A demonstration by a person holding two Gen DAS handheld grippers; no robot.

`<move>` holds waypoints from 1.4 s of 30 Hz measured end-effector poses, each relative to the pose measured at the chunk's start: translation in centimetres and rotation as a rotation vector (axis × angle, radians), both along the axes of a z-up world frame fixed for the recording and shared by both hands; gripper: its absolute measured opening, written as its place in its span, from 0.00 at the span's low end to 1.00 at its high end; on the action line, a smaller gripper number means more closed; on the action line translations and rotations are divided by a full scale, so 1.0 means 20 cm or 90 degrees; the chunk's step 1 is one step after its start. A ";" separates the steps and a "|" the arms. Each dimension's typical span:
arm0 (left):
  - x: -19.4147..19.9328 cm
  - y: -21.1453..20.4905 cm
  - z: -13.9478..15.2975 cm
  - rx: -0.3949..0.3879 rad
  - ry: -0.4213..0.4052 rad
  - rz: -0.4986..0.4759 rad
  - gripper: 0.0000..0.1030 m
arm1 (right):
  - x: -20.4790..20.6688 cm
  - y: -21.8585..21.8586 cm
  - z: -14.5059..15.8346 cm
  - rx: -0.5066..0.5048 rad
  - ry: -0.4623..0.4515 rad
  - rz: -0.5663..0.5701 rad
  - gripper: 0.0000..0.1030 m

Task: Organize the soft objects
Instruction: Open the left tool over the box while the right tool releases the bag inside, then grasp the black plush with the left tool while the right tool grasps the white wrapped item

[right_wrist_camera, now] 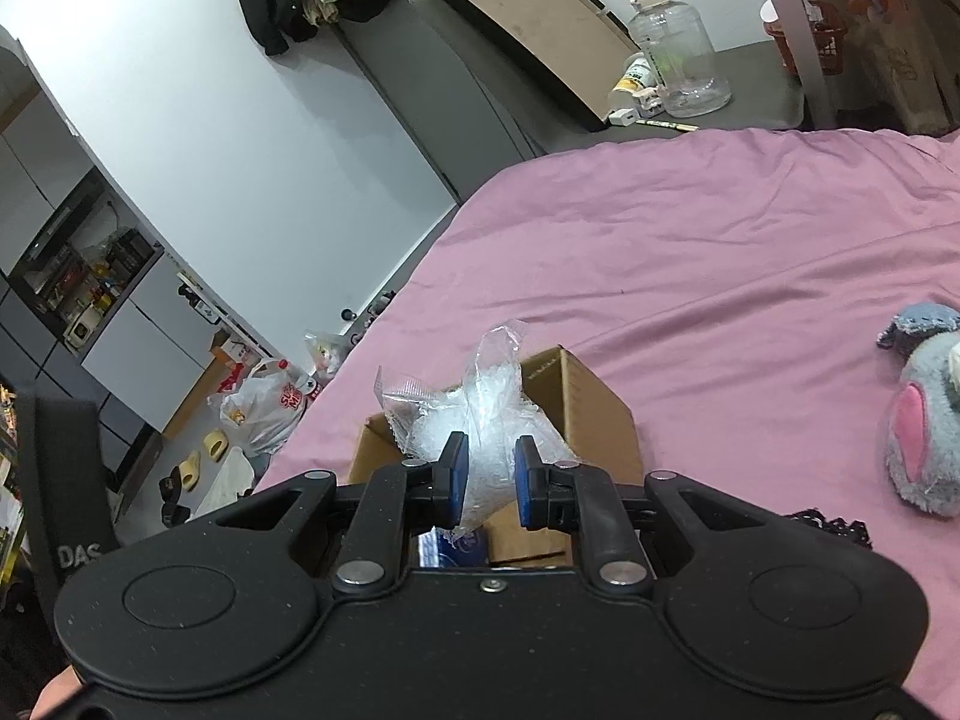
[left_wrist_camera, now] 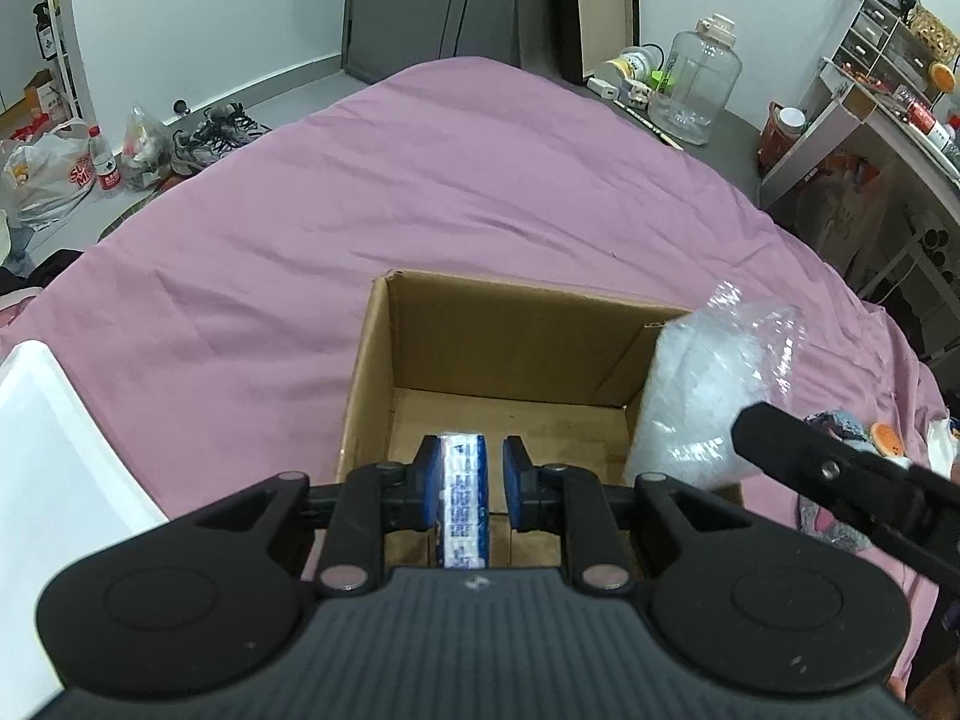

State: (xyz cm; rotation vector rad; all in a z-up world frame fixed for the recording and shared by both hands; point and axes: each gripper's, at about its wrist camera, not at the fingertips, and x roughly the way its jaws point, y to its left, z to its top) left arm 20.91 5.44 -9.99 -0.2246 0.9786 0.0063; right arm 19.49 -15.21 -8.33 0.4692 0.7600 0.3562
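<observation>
Your left hand-held gripper [left_wrist_camera: 471, 480] sits over the open cardboard box [left_wrist_camera: 420, 324] on the pink bed [left_wrist_camera: 300, 210]. Its blue pads stand part-way apart; the blue-and-white packet [left_wrist_camera: 462, 498] lies against the left pad, with a gap to the right pad, so a firm grasp cannot be confirmed. Your right hand-held gripper [right_wrist_camera: 492, 480] is clenched on the clear plastic bag [right_wrist_camera: 480, 414], holding it above the box's right edge. A grey plush toy [right_wrist_camera: 924, 432] lies on the bed, well apart.

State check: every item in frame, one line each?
cardboard box: open, upright on the bed
tissue pack: between the left gripper jaws, over the box
plastic bag: gripped by the right gripper, above the box
plush toy: lying on the bed, untouched
</observation>
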 end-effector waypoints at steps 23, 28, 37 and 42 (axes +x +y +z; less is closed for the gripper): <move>-0.17 -0.04 0.19 -0.003 -0.062 0.036 0.84 | -0.12 -0.14 0.11 -0.040 0.007 -0.009 0.73; -0.22 -0.13 0.23 -0.002 -0.069 0.023 0.86 | -0.17 -0.27 0.11 -0.054 0.015 -0.036 0.78; -0.29 -0.32 0.33 0.003 -0.061 0.020 0.86 | -0.26 -0.57 0.16 -0.044 -0.001 -0.075 0.84; -0.33 -0.45 0.39 0.048 -0.074 -0.001 0.86 | -0.29 -0.73 0.14 -0.021 -0.003 -0.097 0.85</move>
